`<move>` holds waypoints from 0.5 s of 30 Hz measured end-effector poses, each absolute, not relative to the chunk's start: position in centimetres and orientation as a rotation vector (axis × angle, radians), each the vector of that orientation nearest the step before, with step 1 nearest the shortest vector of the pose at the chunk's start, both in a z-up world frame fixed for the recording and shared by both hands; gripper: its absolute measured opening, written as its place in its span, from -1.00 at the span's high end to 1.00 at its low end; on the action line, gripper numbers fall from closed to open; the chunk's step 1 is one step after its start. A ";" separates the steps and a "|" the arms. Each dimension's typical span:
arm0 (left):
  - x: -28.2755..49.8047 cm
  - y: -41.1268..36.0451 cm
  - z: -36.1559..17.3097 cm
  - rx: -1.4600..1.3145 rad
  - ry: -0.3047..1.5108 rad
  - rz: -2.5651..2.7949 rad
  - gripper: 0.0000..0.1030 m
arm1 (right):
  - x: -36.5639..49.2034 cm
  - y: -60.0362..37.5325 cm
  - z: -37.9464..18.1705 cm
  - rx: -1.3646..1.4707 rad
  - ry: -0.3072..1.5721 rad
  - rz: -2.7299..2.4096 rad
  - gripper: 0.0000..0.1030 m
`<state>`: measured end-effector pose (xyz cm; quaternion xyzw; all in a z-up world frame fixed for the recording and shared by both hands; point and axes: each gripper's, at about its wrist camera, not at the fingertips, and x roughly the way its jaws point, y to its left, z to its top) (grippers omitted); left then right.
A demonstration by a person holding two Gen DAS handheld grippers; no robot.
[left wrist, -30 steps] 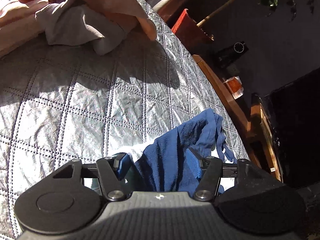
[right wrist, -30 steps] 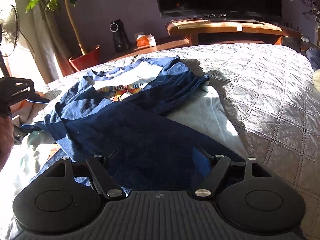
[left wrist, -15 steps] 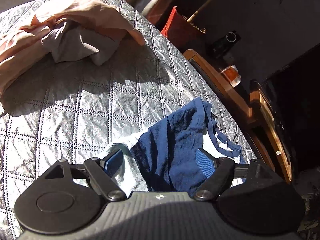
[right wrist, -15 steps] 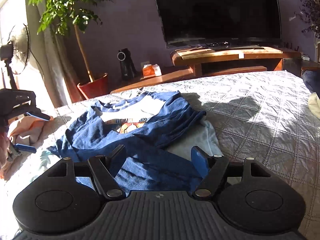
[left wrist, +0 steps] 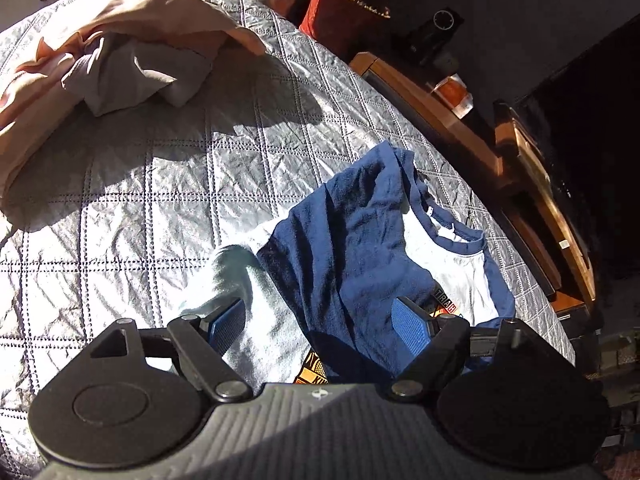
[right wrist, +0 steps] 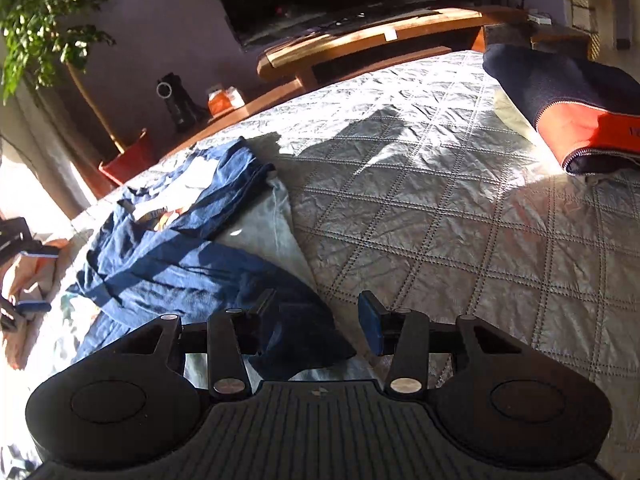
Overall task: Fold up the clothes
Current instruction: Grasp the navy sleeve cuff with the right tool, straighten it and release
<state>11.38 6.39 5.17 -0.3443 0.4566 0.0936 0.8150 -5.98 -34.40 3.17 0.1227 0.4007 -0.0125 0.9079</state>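
Note:
A blue and white T-shirt [left wrist: 360,248] with a printed front lies on the quilted bed [left wrist: 160,184], its blue sleeves folded in over the white body. My left gripper [left wrist: 320,322] hovers open just above its near part, with no cloth pinched between the blue pads [left wrist: 412,326]. In the right wrist view the T-shirt [right wrist: 172,264] spreads to the left. My right gripper [right wrist: 316,316] is open over the shirt's lower right corner and holds nothing. The left gripper [right wrist: 28,276] shows at the far left edge, also open.
A heap of peach cloth [left wrist: 132,12] and a grey garment [left wrist: 140,76] sits at the bed's far left. A folded navy and orange garment [right wrist: 568,112] lies at the right. Beyond the bed edge stand a wooden bench [left wrist: 440,120], a TV stand [right wrist: 360,36] and a red plant pot [right wrist: 128,156].
The left jaws have spread wider and drawn back from the blue sleeve, which now rests on the shirt. The right gripper has swung to the right, toward the shirt's corner.

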 end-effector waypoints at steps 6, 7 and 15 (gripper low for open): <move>11.6 6.7 5.2 -0.729 0.981 0.194 -0.50 | -6.6 -35.2 2.2 0.324 0.936 -0.015 -0.02; 11.6 6.7 5.2 -0.727 0.983 0.193 -0.50 | -6.6 -35.3 2.1 0.328 0.928 -0.019 -0.01; 11.7 6.3 5.1 -0.722 0.992 0.172 -0.52 | -8.1 -33.1 5.4 0.107 0.691 0.063 0.80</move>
